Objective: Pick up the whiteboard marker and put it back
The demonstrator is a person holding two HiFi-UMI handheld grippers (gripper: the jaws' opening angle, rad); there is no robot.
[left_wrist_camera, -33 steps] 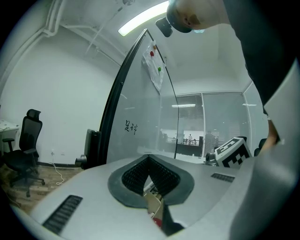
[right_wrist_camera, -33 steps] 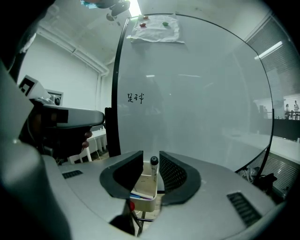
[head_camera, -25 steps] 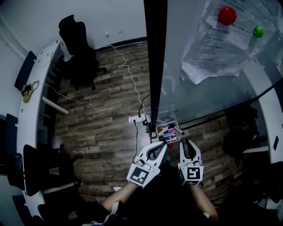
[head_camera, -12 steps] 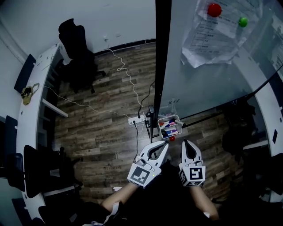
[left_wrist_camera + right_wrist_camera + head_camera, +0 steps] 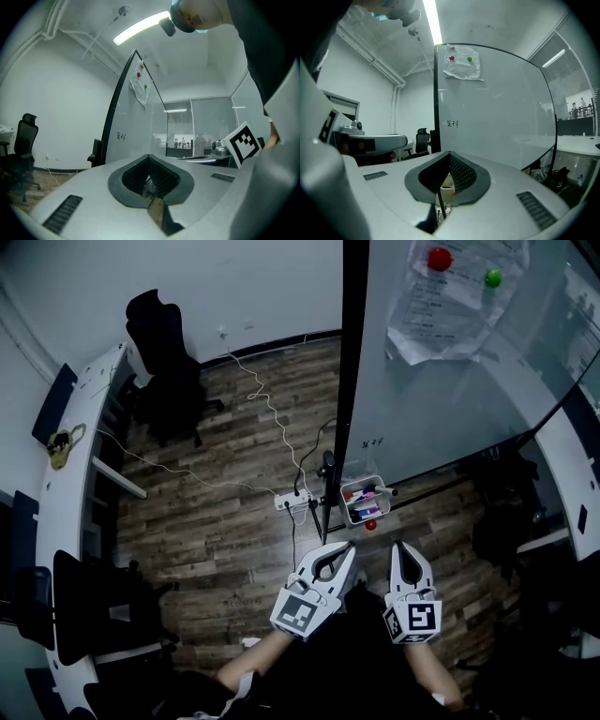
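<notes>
A white wire tray [image 5: 363,503] holding several whiteboard markers hangs at the foot of the whiteboard [image 5: 450,381]. A small red object [image 5: 371,524] sits just below the tray. My left gripper [image 5: 340,548] and right gripper [image 5: 400,547] hover side by side over the floor, short of the tray and apart from it. In the left gripper view the left gripper [image 5: 149,157] has its jaws pressed together with nothing between them. The right gripper [image 5: 450,153] is likewise shut and holds nothing. No single marker can be told apart inside the tray.
Paper sheets [image 5: 450,296] are pinned to the board by a red magnet [image 5: 439,259] and a green magnet [image 5: 492,278]. A power strip [image 5: 295,500] with a white cable lies on the wood floor. A black office chair [image 5: 164,343] and a curved white desk [image 5: 70,456] stand at left.
Both grippers have drawn back from the marker tray, which they nearly touched a second ago. The tray and whiteboard now sit farther up the head view.
</notes>
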